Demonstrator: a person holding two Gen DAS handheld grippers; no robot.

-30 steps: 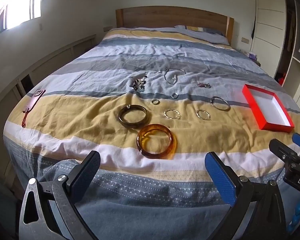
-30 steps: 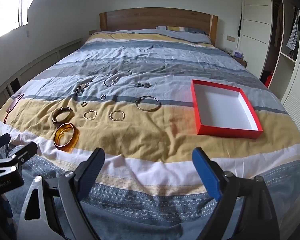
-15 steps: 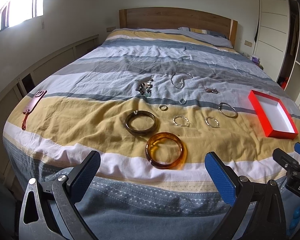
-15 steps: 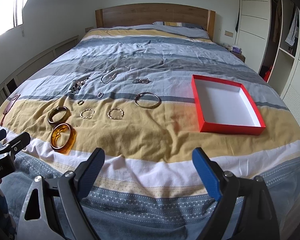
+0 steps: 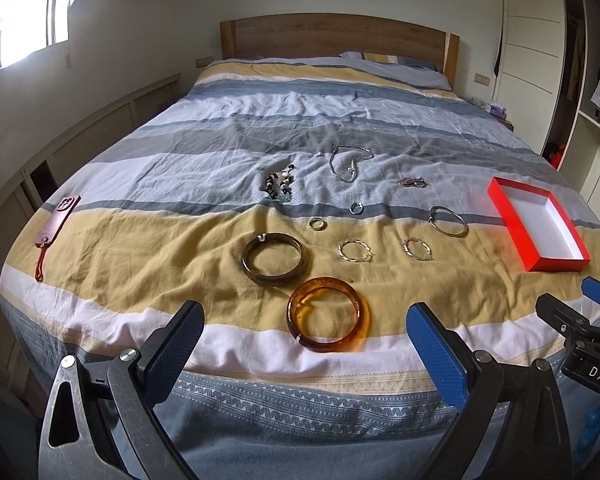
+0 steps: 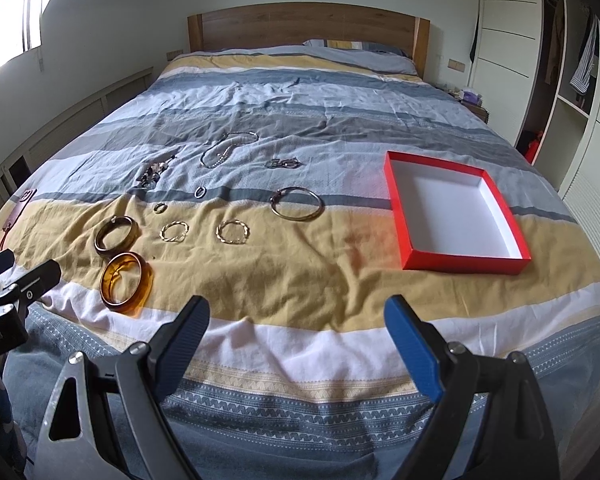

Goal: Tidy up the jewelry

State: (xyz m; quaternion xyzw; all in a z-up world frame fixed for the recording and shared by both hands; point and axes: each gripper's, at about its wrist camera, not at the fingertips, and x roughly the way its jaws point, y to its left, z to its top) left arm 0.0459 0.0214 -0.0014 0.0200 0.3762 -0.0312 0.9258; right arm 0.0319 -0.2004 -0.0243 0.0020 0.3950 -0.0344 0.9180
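Jewelry lies spread on a striped bed. An amber bangle (image 5: 327, 314) (image 6: 126, 283) is nearest, a dark bangle (image 5: 272, 259) (image 6: 115, 234) just behind it. Two gold hoops (image 5: 355, 250) (image 6: 232, 231), small rings (image 5: 317, 223), a thin silver bangle (image 5: 448, 221) (image 6: 297, 203), a bead cluster (image 5: 279, 186) and a chain necklace (image 5: 350, 162) (image 6: 226, 148) lie farther back. An empty red box (image 5: 538, 222) (image 6: 454, 208) sits at the right. My left gripper (image 5: 302, 326) is open and empty above the bed's foot, near the amber bangle. My right gripper (image 6: 296, 318) is open and empty, left of the box.
A reddish phone case with a strap (image 5: 58, 222) lies near the bed's left edge. The wooden headboard (image 5: 336, 38) and pillows are far back. Wardrobe shelves (image 6: 572, 80) stand to the right, a low wall ledge to the left.
Both grippers have shifted a little; the jewelry sits slightly more central in the left view and the box closer in the right view. Both stay open. Nothing on the bed has moved.
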